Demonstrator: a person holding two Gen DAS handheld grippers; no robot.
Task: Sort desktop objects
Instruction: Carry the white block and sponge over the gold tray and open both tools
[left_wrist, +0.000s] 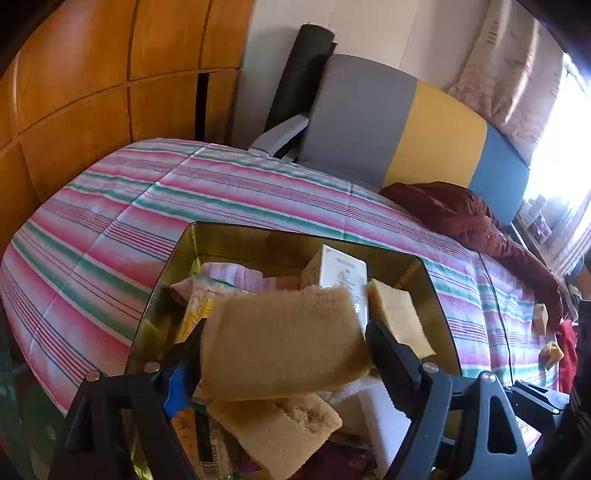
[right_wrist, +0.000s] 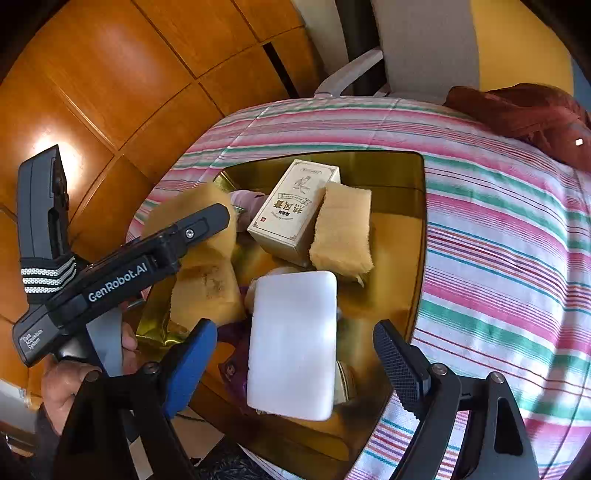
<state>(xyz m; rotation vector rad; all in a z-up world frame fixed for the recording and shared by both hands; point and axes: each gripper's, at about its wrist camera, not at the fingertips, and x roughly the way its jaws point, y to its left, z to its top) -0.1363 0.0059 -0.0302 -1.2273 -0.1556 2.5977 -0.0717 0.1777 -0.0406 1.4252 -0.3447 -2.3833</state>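
A: What kind of place is this?

B: A home bedroom. Ahead of the hand-held grippers lies a bed under a striped quilt (left_wrist: 229, 192) in pink, white and green.

A: What else supports that reading?

B: Beyond the bed, an upholstered panel (left_wrist: 406, 133) in grey, yellow and blue stands like a headboard, with a crumpled maroon cloth (left_wrist: 461, 214) at its foot. To the left rises a wall of orange wooden cupboard panels (left_wrist: 92, 81). To the far right a patterned curtain (left_wrist: 517, 74) hangs by a bright window (left_wrist: 565, 147).

A: And close below?

B: A gold tin box (right_wrist: 388, 170) resting on the quilt, holding household odds and ends
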